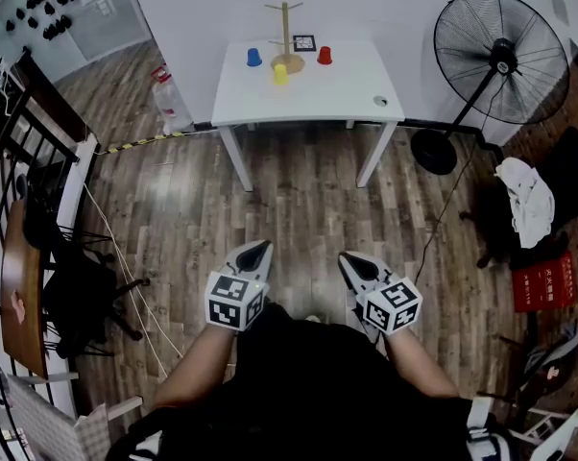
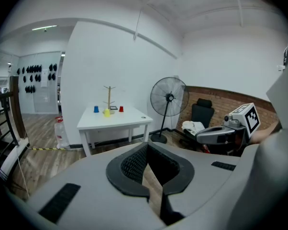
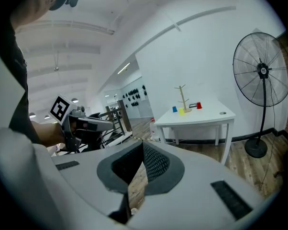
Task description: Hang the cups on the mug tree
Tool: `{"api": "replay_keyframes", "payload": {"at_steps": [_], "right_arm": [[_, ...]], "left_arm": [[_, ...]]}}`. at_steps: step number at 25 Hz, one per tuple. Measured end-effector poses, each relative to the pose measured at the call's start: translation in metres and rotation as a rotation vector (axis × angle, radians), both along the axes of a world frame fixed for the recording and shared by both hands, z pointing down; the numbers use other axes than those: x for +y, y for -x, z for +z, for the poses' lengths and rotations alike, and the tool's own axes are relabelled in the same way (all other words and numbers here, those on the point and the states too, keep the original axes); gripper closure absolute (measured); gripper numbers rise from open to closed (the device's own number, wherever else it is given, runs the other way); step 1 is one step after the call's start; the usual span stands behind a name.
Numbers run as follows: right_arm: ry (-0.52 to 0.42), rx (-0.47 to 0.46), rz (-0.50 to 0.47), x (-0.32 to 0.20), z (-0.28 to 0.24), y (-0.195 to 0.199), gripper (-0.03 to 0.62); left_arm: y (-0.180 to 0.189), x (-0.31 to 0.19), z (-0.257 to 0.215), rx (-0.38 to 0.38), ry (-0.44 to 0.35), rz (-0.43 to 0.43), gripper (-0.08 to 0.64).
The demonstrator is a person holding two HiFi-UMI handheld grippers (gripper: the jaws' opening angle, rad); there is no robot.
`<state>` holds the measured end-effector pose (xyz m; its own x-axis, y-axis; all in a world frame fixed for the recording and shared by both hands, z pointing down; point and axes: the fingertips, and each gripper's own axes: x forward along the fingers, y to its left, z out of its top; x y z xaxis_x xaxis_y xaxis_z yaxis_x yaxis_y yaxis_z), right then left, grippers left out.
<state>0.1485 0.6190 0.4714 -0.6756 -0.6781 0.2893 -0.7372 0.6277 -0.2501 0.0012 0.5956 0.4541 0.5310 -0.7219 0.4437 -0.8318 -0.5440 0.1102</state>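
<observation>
Here's where I stand: both tools are held low in front of my body, side by side, angled a little downward towards the wood-plank floor [image 1: 299, 200]. The left hand-held gripper [image 1: 258, 249] has its jaws pressed together with nothing in them, and the right hand-held gripper [image 1: 352, 260] is the same, closed and empty; each gripper view shows only floor through the slit between the dark ribbed pads. That reads to me as a resting carry, because the work is well apart from me, across open floor. Ahead is the white rectangular table [image 1: 347, 99] against the wall, and on it the pale wooden mug tree [image 1: 285, 25] stands upright near the back edge. The three cups are grouped round its base: the small blue cup [image 1: 254, 58] to its left, the small red cup [image 1: 325, 56] to its right, and the small yellow cup [image 1: 280, 74] just in front of the base. None hangs on a branch yet, so I judge the task hasn't started. Handles are too small to make out from here. The big black pedestal fan [image 1: 500, 60] stands right of the table; I'd keep my right elbow away from it when I close in.
</observation>
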Motion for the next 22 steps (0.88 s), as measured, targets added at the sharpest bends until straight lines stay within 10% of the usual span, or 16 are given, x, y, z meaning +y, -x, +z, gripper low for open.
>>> {"api": "replay_keyframes", "payload": {"at_steps": [22], "right_arm": [[0.114, -0.008, 0.022, -0.063, 0.039, 0.017, 0.586]], "left_arm": [[0.020, -0.059, 0.043, -0.011, 0.093, 0.000, 0.545]]}}
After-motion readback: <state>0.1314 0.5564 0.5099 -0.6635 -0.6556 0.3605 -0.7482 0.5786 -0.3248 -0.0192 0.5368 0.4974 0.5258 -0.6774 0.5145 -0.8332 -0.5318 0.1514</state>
